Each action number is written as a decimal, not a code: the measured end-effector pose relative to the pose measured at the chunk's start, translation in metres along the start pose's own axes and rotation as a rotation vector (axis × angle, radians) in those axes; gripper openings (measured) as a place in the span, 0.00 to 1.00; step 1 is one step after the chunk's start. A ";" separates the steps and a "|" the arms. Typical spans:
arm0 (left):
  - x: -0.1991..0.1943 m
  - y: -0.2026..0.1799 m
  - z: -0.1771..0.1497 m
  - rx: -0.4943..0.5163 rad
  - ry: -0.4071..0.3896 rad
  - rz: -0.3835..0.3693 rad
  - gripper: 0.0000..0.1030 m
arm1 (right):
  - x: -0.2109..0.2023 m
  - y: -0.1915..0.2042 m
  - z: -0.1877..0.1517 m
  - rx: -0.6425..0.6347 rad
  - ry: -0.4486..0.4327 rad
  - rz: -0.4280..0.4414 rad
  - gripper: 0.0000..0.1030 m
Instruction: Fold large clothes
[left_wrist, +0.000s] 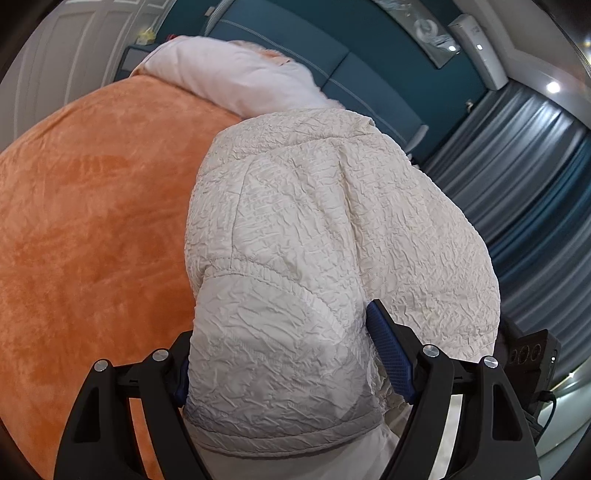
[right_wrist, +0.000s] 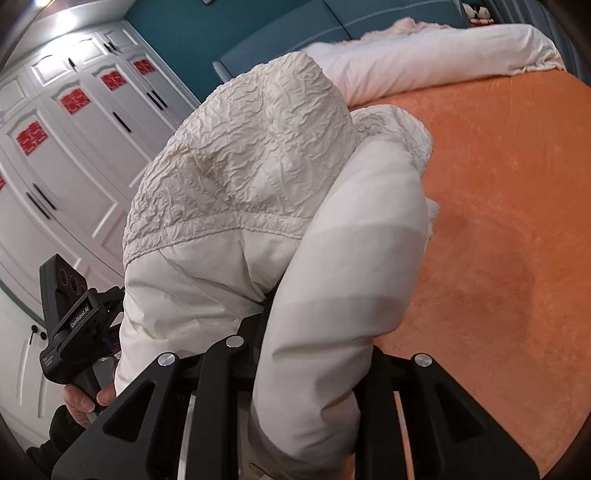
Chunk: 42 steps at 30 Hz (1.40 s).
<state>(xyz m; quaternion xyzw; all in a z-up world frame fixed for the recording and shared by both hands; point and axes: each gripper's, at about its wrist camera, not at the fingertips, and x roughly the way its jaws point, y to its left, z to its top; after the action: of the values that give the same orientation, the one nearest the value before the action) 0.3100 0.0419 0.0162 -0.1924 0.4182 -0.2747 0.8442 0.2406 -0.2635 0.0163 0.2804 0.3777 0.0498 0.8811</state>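
Note:
A cream puffy jacket (left_wrist: 314, 229) with crinkled quilted fabric hangs bunched over the orange bedspread (left_wrist: 92, 221). My left gripper (left_wrist: 280, 354) is shut on a thick fold of the jacket near its elastic hem; the blue pads (left_wrist: 389, 354) press the fabric from both sides. In the right wrist view the same jacket (right_wrist: 251, 155) drapes over my right gripper (right_wrist: 310, 369), whose fingers close on a smooth white padded fold (right_wrist: 343, 266); its fingertips are hidden by cloth. The jacket is lifted, held between both grippers.
The orange bedspread (right_wrist: 498, 221) covers the bed. A pink-white duvet (right_wrist: 424, 55) lies bunched at the head, against a teal headboard (left_wrist: 369, 74). White wardrobes (right_wrist: 55, 147) stand to one side, grey curtains (left_wrist: 517, 184) on the other. The left hand-held gripper unit (right_wrist: 70, 325) shows at lower left.

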 end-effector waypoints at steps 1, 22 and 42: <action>0.005 0.005 0.000 -0.001 0.005 0.007 0.73 | 0.009 0.000 -0.001 0.002 0.012 -0.007 0.18; 0.029 0.052 -0.014 -0.079 0.017 0.119 0.80 | 0.074 -0.009 0.019 0.003 0.106 -0.112 0.38; -0.077 -0.015 -0.107 0.110 -0.066 0.298 0.78 | -0.021 0.031 0.056 -0.215 -0.060 -0.173 0.24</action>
<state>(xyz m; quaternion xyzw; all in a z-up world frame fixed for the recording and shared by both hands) 0.1799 0.0686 0.0087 -0.0906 0.3983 -0.1626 0.8982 0.2684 -0.2696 0.0773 0.1522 0.3661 0.0056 0.9180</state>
